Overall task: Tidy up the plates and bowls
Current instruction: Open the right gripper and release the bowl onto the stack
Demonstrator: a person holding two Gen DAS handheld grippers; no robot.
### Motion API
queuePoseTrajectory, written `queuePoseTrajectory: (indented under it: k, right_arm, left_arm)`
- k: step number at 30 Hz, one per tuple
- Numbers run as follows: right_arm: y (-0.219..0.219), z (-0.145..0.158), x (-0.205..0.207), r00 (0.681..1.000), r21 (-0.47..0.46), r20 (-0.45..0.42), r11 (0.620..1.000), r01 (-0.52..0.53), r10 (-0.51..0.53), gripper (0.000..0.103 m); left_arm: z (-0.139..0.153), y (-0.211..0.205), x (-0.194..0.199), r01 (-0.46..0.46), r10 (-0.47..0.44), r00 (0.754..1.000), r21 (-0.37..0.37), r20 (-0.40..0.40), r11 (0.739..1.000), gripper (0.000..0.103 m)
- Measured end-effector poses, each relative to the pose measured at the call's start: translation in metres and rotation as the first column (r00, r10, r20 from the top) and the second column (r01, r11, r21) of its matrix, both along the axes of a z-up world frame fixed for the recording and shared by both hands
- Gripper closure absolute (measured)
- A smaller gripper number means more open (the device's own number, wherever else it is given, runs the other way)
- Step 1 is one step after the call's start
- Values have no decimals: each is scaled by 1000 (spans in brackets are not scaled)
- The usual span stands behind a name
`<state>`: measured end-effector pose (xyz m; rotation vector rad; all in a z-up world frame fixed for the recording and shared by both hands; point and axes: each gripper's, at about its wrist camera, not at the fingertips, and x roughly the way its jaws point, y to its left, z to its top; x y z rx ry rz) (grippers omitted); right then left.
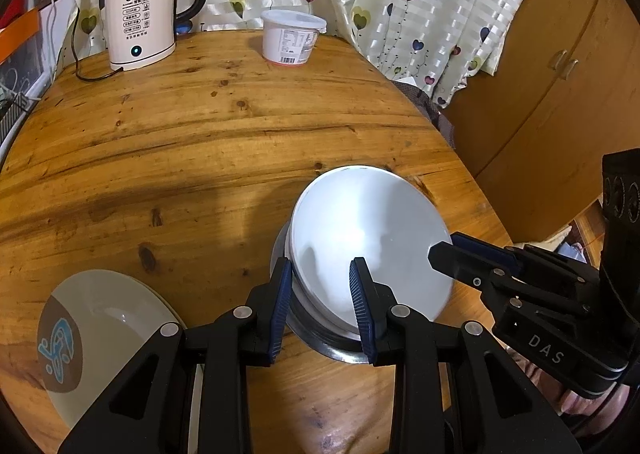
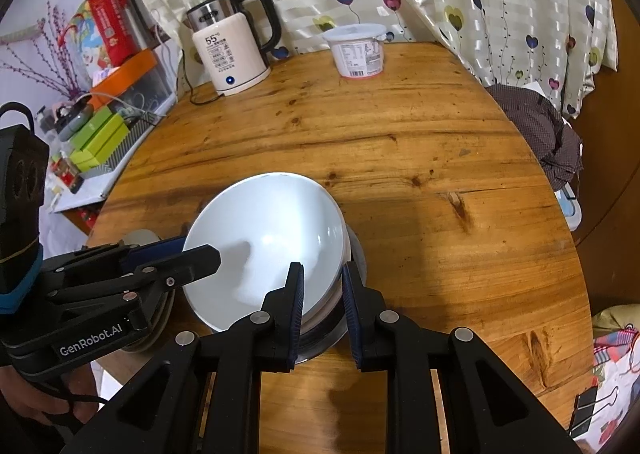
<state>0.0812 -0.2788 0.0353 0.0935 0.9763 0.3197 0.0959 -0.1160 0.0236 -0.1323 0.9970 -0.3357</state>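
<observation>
A: Left of the white bowl (image 1: 372, 242) lies the patterned plate (image 1: 100, 326), near the counter's (image 1: 200, 142) close edge, apart from the bowl. Nothing touches it.

B: And the bowl itself?

A: It sits tilted in a steel bowl (image 1: 340, 346), its mouth turned up and toward the person. The left tool (image 1: 320, 294) straddles the bowl's left rim, one finger outside the wall and one inside; its jaws stand at a middling gap, and whether the pads press I cannot tell. The right tool (image 2: 322, 294) straddles the right rim, jaws narrow and seemingly pinching the wall.

B: So what does the next move hinge on?

A: I judge that the bowl lies straight ahead of both tools, held between them, one at each side of the rim. Both are equally near. To seat or lift it level, both hands would have to move together.

B: Do the views differ?

A: Yes. Behind the bowl, both show the kettle (image 1: 148, 14) and, to its right, the tub (image 1: 292, 38). Only the left wrist view shows the patterned plate clearly. Only the right wrist view shows the shelf clutter (image 2: 100, 134) off the counter's left side and a hand (image 2: 40, 402) beneath the left tool.
</observation>
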Motion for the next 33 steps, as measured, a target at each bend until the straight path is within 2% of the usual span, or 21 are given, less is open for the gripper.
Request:
queuePoseTrajectory:
  k: [10, 18, 28, 33]
  right_arm:
    - [-5, 1, 0, 1000, 33, -12, 999, 3, -2, 83]
    - [-14, 7, -1, 1000, 39, 0, 999, 19, -19, 83]
    - [-18, 13, -7, 1000, 51, 15, 999, 11, -11, 74]
    - [-22, 15, -10, 1000, 61, 16, 998, 11, -12, 74]
  left_arm:
    - [0, 3, 0, -3, 3, 1000, -19, -4, 1000, 72]
    - [10, 14, -7, -19, 20, 999, -43, 28, 999, 72]
    - [13, 32, -16, -48, 51, 998, -72, 34, 996, 72]
    - [12, 37, -21, -55, 58, 998, -72, 37, 996, 72]
